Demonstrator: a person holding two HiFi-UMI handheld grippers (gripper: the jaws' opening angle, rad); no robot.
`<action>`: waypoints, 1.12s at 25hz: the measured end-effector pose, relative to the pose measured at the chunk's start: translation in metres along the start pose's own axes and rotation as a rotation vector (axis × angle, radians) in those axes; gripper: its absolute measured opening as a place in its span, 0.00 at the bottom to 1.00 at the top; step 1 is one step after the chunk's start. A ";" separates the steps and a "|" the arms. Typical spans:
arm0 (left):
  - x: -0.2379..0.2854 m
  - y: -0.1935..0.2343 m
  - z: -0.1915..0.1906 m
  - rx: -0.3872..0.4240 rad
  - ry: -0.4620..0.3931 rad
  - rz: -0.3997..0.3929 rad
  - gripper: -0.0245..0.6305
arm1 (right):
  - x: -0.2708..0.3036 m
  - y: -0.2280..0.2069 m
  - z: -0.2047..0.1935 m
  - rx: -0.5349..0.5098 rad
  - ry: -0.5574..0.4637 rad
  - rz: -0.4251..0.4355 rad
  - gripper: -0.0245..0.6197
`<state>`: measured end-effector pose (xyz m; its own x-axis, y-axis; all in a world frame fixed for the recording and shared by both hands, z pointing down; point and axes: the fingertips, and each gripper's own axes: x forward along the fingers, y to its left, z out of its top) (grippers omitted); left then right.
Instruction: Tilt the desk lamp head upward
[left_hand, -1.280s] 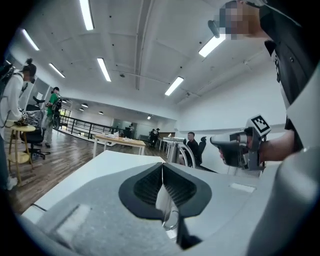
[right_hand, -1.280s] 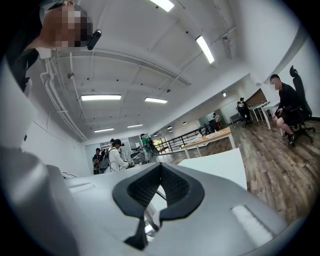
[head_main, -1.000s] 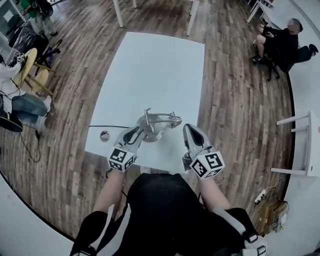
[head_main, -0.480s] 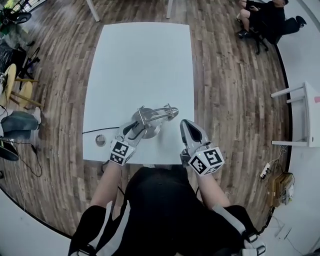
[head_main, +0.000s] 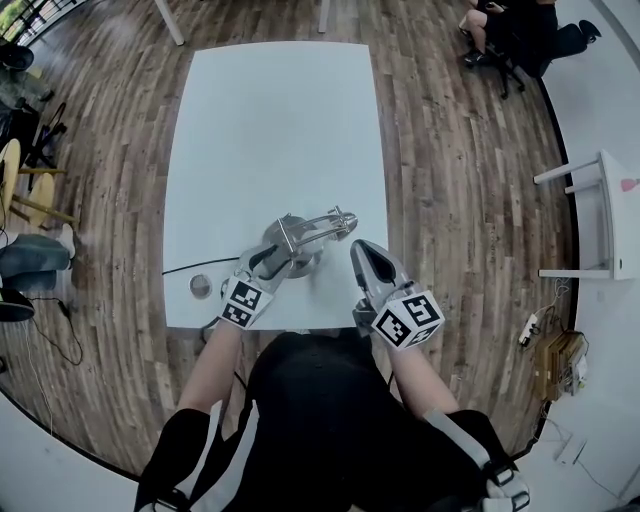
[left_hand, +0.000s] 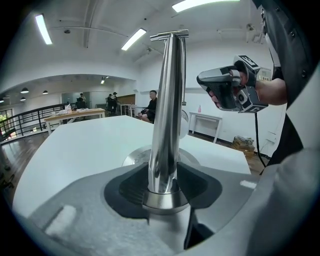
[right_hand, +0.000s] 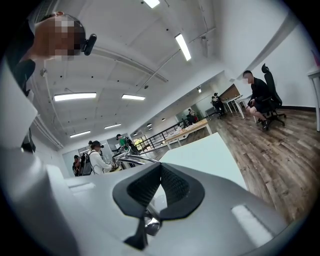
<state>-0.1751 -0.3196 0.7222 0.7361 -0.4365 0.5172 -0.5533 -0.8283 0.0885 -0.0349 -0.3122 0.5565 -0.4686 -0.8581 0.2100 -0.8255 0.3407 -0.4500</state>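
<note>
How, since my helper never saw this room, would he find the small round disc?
On the white table, look at the near left corner, left of the chrome desk lamp. The disc lies beside the black cable, flat and far smaller than the lamp's round base.

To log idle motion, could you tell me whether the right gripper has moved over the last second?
No, not noticeably: the right gripper keeps its place right of the lamp base, by the table's near edge.

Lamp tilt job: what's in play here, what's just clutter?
Job: desk lamp; left gripper, jaws opening around its post; right gripper, jaws shut, empty.
Lying about: small round object on table; side table; seated person; power strip.
</note>
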 end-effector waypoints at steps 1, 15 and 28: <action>0.001 -0.001 -0.002 0.003 0.007 -0.007 0.32 | 0.001 0.001 0.000 0.004 0.000 0.000 0.05; 0.007 -0.006 -0.008 0.039 0.050 -0.035 0.32 | 0.023 0.011 -0.010 0.678 0.010 0.230 0.33; 0.007 -0.007 -0.007 0.042 0.041 -0.024 0.31 | 0.050 -0.009 -0.032 1.139 -0.012 0.206 0.37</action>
<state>-0.1687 -0.3142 0.7316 0.7321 -0.4020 0.5499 -0.5180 -0.8528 0.0662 -0.0605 -0.3461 0.5988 -0.5530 -0.8324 0.0364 0.0311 -0.0642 -0.9975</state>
